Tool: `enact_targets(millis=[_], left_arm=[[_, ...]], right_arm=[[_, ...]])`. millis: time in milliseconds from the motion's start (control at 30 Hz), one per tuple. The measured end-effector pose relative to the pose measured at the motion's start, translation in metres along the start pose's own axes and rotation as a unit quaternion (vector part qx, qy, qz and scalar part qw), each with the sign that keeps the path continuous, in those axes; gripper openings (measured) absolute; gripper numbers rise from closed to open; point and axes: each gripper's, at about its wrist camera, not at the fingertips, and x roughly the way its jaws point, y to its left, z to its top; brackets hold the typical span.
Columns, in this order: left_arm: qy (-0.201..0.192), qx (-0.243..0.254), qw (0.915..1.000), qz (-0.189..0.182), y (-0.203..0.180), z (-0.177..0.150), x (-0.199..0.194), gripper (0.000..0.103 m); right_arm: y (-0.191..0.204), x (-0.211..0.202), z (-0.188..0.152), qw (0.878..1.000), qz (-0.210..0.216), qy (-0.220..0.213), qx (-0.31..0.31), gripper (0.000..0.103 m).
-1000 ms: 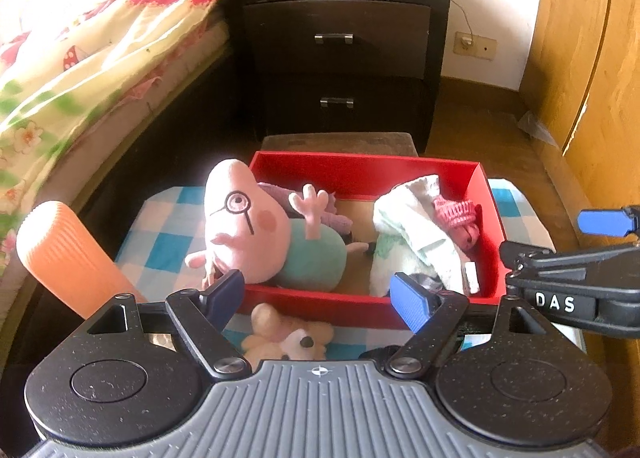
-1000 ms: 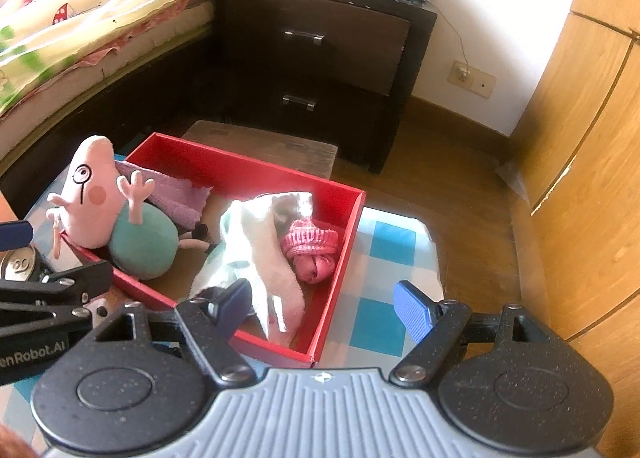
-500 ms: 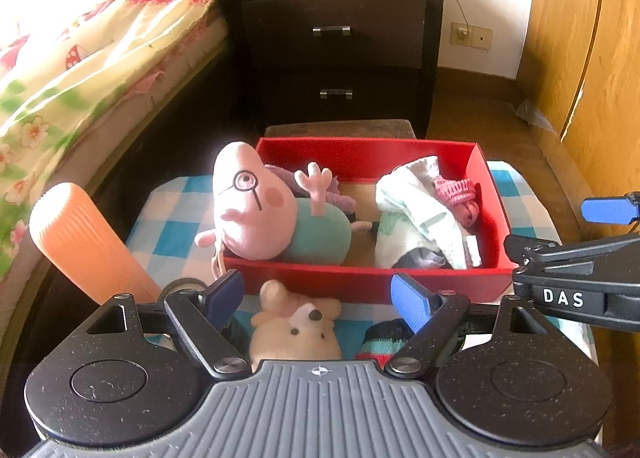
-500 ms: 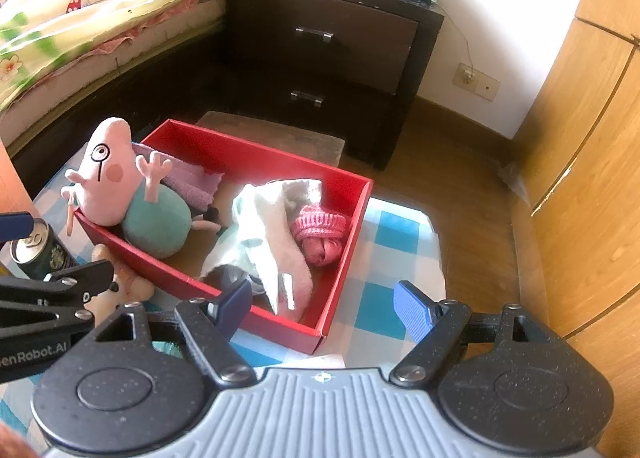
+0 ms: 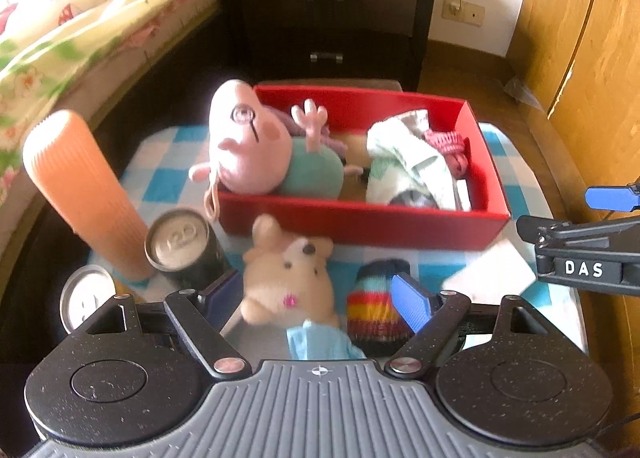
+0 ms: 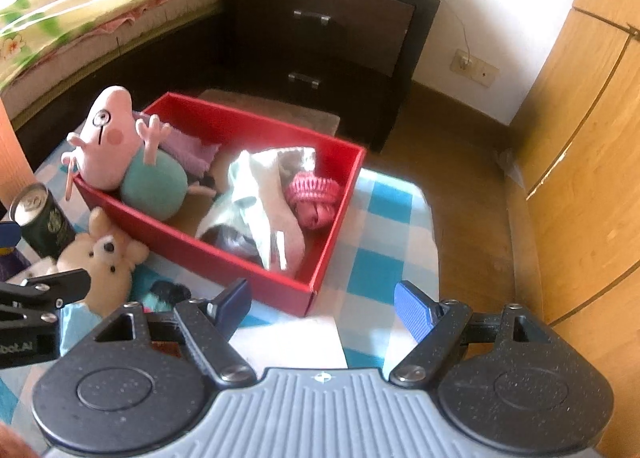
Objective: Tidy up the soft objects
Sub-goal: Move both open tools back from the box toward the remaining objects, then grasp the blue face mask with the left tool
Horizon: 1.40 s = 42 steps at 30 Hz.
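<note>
- Left tongs: jaws wide, nothing gripped; a beige plush bear lies between the blue pads, not pressed.
- Right tongs: jaws wide, empty, above the checked table.
- Red box on the table holds a pink pig plush, a pale cloth and a pink knit item.
- A striped sock lies just beside the bear, in front of the box.
- A drink can and an orange ribbed cylinder stand to the left.
</note>
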Motion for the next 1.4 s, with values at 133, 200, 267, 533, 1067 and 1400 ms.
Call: enact_targets(millis=[133, 200, 267, 533, 1067, 1400], left_arm=[[0.016, -0.006, 0.9998, -0.007, 0.002, -0.011, 0.001, 0.080], [0.025, -0.008, 0.9996, -0.009, 0.002, -0.016, 0.004, 0.080], [0.037, -0.010, 0.9992, -0.011, 0.002, -0.022, 0.008, 0.080], [0.090, -0.020, 0.9954, -0.027, 0.000, -0.041, 0.029, 0.080], [0.132, -0.037, 0.9900, -0.033, -0.007, -0.052, 0.063, 0.044], [0.123, -0.033, 0.9904, -0.054, -0.005, -0.051, 0.049, 0.031]], right_arm=[[0.000, -0.003, -0.007, 1.000, 0.006, 0.005, 0.000, 0.057], [0.002, -0.004, -0.011, 1.000, 0.006, 0.006, -0.005, 0.057], [0.003, -0.003, -0.014, 1.000, 0.007, 0.009, -0.007, 0.057], [-0.001, 0.004, -0.027, 1.000, 0.007, 0.029, -0.010, 0.057], [-0.009, 0.018, -0.032, 0.999, 0.014, 0.051, -0.008, 0.057], [-0.020, 0.051, -0.035, 0.992, 0.040, 0.099, 0.061, 0.067]])
